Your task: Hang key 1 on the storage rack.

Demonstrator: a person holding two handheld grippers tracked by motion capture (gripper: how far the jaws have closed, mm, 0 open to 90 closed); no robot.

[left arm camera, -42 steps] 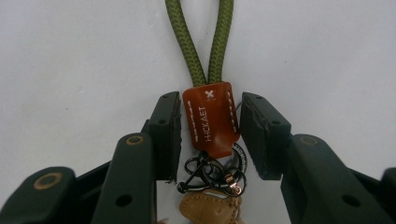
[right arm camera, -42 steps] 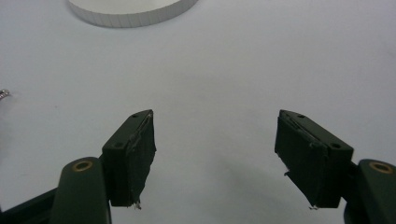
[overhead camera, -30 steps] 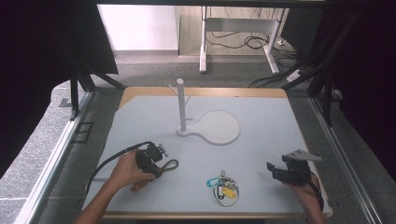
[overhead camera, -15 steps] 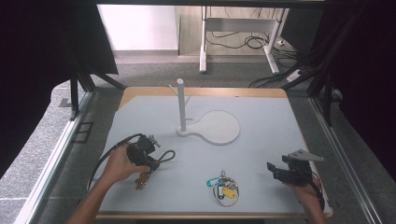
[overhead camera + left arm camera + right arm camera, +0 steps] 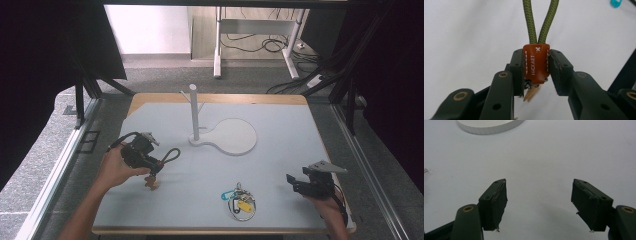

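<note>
My left gripper (image 5: 536, 62) is shut on the orange leather tag (image 5: 536, 63) of a key strap, and its olive green rope loop (image 5: 539, 22) sticks out past the jaws. In the high view this gripper (image 5: 152, 167) is held above the left part of the table, with the rope loop (image 5: 171, 154) to its right and a small tan piece (image 5: 150, 183) hanging under it. My right gripper (image 5: 296, 183) rests low at the table's front right. Its jaws stand wide open (image 5: 539, 192) over bare table, nothing between them.
A bunch of keys (image 5: 240, 201) with a blue carabiner (image 5: 227, 194) lies near the front edge, between the hands. A white stand with an upright post (image 5: 193, 112) and a round flat base (image 5: 235, 136) is at mid table. The white table top (image 5: 280, 165) ends at a wooden rim.
The left hand has lifted and drifted to the left with the key strap still in its jaws. The right hand has kept still.
</note>
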